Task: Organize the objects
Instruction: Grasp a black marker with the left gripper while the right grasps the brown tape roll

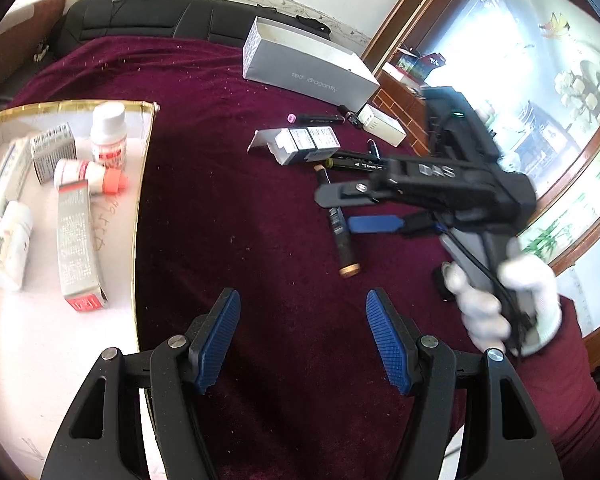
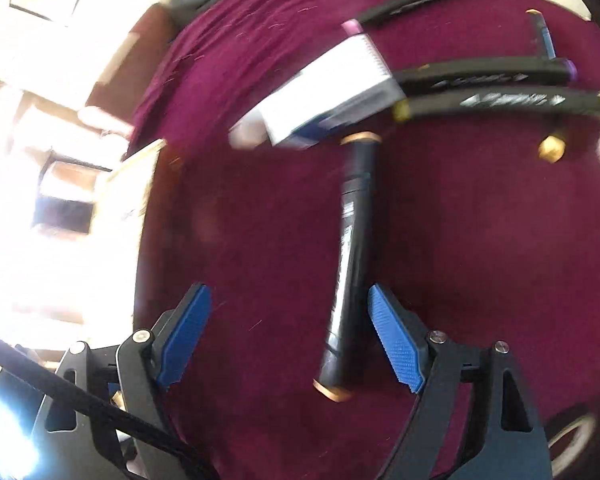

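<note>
My left gripper [image 1: 303,336] is open and empty above the maroon cloth. My right gripper [image 2: 290,338] is open, hovering low over a black marker with tan caps [image 2: 350,256]; the marker lies just inside the right finger, untouched as far as I can tell. The same marker shows in the left wrist view [image 1: 340,224], under the right gripper [image 1: 342,210]. More black markers [image 2: 496,102] and a small white box [image 2: 332,92] lie beyond. A gold-edged white tray [image 1: 144,184] at left holds medicine bottles [image 1: 109,134] and boxes [image 1: 76,240].
An open long white box [image 1: 308,66] stands at the back of the cloth. A small white carton [image 1: 382,125] and loose marker caps lie near it. A black sofa back runs along the far edge. A wooden-framed window is at right.
</note>
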Tool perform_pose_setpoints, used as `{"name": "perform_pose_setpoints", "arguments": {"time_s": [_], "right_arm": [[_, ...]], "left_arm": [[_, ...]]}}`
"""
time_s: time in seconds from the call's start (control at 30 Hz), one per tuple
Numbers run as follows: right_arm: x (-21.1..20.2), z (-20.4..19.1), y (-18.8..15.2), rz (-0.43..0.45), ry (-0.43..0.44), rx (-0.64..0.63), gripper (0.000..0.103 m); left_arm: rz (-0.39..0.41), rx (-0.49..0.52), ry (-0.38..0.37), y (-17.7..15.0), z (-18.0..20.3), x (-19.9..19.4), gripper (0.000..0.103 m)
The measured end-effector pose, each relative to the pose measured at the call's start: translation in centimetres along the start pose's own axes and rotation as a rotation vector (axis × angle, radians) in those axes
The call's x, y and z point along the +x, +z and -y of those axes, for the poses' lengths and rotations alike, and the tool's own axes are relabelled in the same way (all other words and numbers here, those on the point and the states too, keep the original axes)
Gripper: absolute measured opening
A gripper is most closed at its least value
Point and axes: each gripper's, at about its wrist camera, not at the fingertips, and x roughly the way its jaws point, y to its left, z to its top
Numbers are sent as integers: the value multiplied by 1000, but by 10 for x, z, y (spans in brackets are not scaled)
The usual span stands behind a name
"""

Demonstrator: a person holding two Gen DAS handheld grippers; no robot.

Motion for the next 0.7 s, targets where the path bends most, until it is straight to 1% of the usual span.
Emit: {"name": "perform_pose_setpoints", "arguments": {"time_s": [0.07, 0.13, 0.2, 0.27, 0.37, 0.4, 0.47, 0.5, 0.53, 0.6, 0.63, 0.67, 0.7], "right_arm": [[-19, -1, -7, 66, -59, -17, 81], [-47, 7, -16, 145, -116, -19, 81], [-78, 21, -28, 215, -137, 12, 81], [-107, 38, -44, 281, -153, 51, 81], [-148, 63, -73, 380, -247, 97, 82], [-158, 70, -82, 397, -272, 103, 82], [-175, 82, -103, 418, -305, 115, 82], [-180, 89, -108, 425, -316, 123, 82], [-184, 95, -112, 431, -328, 131, 82], [-185, 103, -120, 437, -359, 137, 82], [-181, 110, -120, 433, -367, 135, 82], [-183, 114, -125, 426, -372, 134, 82], [-178, 117, -126, 416, -380, 132, 82]], "left_arm": [[9, 40, 38, 8, 8, 1, 60], [2, 97, 96, 20, 20, 11, 60], [-24, 174, 144, 32, 33, 32, 60], [-47, 217, 188, 40, 40, 55, 59], [-111, 237, 228, 49, 48, 95, 59], [-123, 245, 245, 52, 51, 106, 59], [-118, 284, 275, 56, 61, 121, 59], [-114, 305, 297, 58, 67, 128, 59], [-113, 322, 303, 58, 73, 133, 59], [-119, 374, 315, 57, 86, 144, 59], [-124, 414, 338, 55, 93, 153, 59], [-128, 424, 343, 53, 95, 156, 59], [-119, 424, 335, 50, 97, 157, 56]]}}
